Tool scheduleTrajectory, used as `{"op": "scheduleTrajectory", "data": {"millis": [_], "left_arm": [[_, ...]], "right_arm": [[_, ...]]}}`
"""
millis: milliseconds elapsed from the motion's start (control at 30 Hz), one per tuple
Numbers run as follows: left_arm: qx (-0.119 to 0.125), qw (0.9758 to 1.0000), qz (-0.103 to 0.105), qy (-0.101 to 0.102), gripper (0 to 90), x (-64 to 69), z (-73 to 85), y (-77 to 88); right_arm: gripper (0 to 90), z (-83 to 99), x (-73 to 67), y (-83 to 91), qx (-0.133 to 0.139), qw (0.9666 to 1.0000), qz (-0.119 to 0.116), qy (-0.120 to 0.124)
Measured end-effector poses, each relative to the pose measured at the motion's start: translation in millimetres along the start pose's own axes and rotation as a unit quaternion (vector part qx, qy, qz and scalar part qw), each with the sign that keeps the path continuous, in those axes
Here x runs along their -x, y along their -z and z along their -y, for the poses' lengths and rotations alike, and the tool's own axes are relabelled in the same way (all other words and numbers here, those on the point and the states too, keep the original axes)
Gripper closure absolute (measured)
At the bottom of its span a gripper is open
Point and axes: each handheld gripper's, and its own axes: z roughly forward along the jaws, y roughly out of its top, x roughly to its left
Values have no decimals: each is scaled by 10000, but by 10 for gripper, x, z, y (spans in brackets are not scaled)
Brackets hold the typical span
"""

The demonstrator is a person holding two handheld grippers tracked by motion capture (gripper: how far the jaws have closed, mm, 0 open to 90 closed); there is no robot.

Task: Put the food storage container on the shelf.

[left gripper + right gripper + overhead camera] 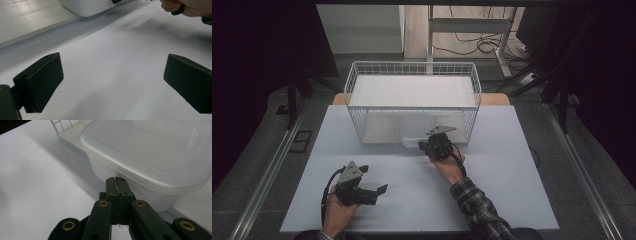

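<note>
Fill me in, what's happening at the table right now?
A person is working a handheld gripper in each hand over a white table. The right gripper, jaws shut with nothing between them, is pressed up against a translucent lidded plastic container that sits at the open front of a white wire basket. The left gripper hangs open over bare tabletop nearer the person, holding nothing.

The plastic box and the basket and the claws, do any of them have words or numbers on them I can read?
No, there are no words, numbers or signs to read.
The plastic box is plain and cloudy, with no label showing.
The wire basket has no tag.
The left claw and the right claw are plain black.
The white table has no print.
</note>
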Motion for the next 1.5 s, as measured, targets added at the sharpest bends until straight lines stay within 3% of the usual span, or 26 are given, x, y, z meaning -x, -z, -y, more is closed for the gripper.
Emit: {"op": "scheduleTrajectory", "data": {"millis": [500,767,900,933,1067,1500], "left_arm": [[-19,10000,37,30,23,-11,11,-19],[-47,10000,47,32,22,-9,15,-30],[-54,10000,34,30,20,-10,17,-29],[-54,10000,34,30,18,-10,17,-29],[-73,10000,15,-7,12,-6,18,-39],[-81,9999,-8,69,6,-23,21,-44]], "right_arm": [[891,-121,64,-204,38,9999,167,3],[890,-127,94,-228,39,9998,192,-34],[733,-126,61,-175,48,10000,22,7],[733,-126,61,-175,48,10000,22,7],[531,-122,46,-80,-3,10000,-57,1],[226,-70,43,201,-1,9999,-119,83]]}}
